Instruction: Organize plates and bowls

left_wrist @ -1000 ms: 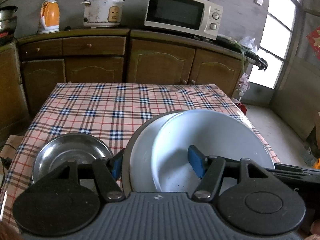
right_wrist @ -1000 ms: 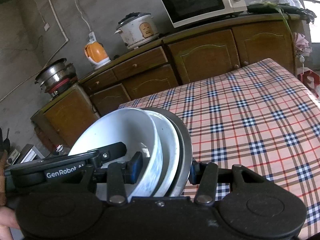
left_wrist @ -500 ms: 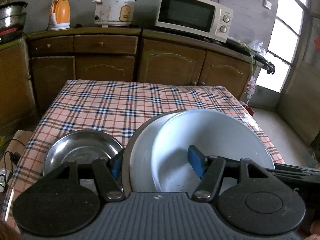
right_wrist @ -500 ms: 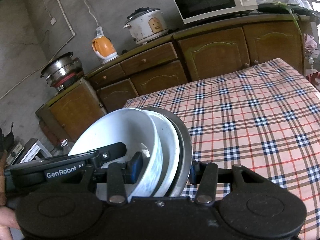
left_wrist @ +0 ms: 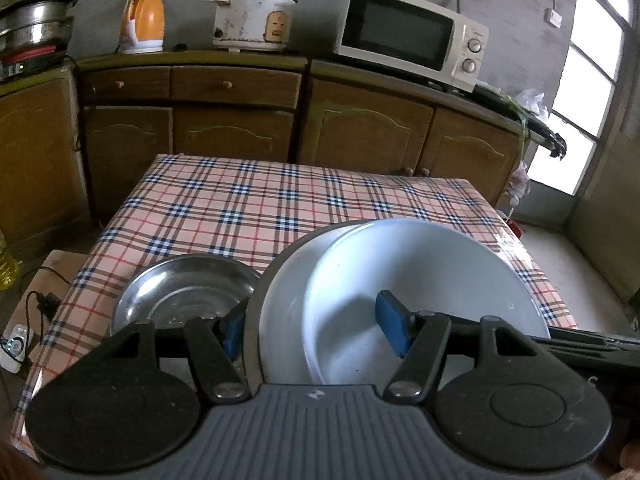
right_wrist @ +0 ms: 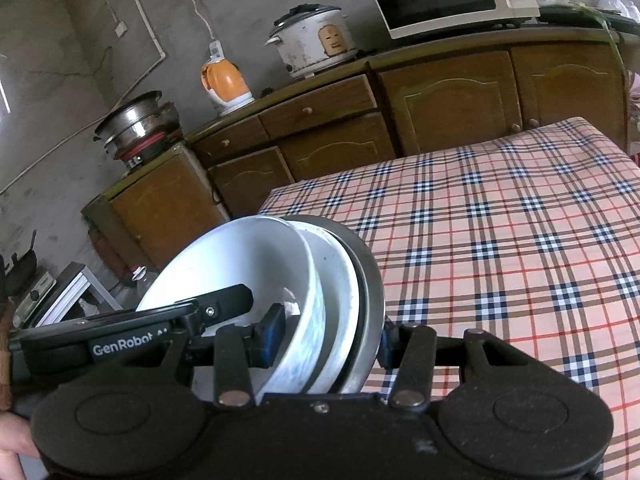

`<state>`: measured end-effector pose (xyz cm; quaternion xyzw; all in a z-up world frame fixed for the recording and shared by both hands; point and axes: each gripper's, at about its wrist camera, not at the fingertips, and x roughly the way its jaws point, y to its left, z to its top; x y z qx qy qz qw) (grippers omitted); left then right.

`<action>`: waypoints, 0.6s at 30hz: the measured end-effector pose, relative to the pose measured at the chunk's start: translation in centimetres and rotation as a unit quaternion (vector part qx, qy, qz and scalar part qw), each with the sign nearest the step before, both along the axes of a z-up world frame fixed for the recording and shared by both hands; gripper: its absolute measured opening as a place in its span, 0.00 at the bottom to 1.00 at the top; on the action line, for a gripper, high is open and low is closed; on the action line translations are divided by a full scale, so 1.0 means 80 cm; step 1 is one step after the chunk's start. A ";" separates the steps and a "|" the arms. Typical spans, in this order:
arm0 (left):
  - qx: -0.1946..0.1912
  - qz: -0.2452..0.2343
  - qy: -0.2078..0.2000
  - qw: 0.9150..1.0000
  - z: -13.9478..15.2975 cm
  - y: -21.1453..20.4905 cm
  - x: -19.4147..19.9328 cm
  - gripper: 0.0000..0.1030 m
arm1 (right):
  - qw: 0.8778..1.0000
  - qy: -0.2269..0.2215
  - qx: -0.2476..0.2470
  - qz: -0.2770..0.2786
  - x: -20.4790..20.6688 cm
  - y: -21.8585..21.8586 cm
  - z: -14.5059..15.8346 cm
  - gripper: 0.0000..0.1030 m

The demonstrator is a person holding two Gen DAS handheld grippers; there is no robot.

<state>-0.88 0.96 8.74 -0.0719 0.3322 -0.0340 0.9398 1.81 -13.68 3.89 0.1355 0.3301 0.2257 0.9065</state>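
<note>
A nested stack of dishes [left_wrist: 400,292] was held between both tools: a white bowl [left_wrist: 424,280] sat inside a white plate [left_wrist: 286,300], which in turn sat inside a dark metal pan [right_wrist: 370,300] at the outside. The left gripper [left_wrist: 316,330] was clamped at medium width across the stack's near rim, one blue pad outside the pan and the other inside the bowl. The right gripper [right_wrist: 328,338] was clamped likewise on the opposite rim, one pad in the bowl and one against the pan's outer face. The stack appeared to be carried clear of the plaid table [left_wrist: 280,200], though whether it was fully off the cloth could not be told. A steel dish [left_wrist: 184,292] lay on the cloth at about 9 o'clock from the stack, just beside it in the left wrist view. The step in hand was judged to be the carrying of the gathered dishes to a resting place. The next move was judged to call for a level, matched lowering by both hands, perhaps onto the steel dish or the bare cloth at 12 o'clock, with neither grip loosened before the base was seated, since a tilt could let the bowl slide.
</note>
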 end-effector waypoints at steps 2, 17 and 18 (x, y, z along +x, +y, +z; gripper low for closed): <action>0.000 0.004 -0.001 1.000 0.001 0.003 0.000 0.64 | 1.000 -0.001 0.000 0.004 0.001 0.004 0.000 0.54; 0.001 0.028 -0.004 1.000 0.004 0.027 -0.005 0.64 | 1.000 -0.006 -0.002 0.029 0.006 0.034 0.005 0.54; 0.000 0.029 -0.004 1.000 0.004 0.029 -0.005 0.64 | 1.000 -0.006 -0.002 0.031 0.006 0.036 0.005 0.54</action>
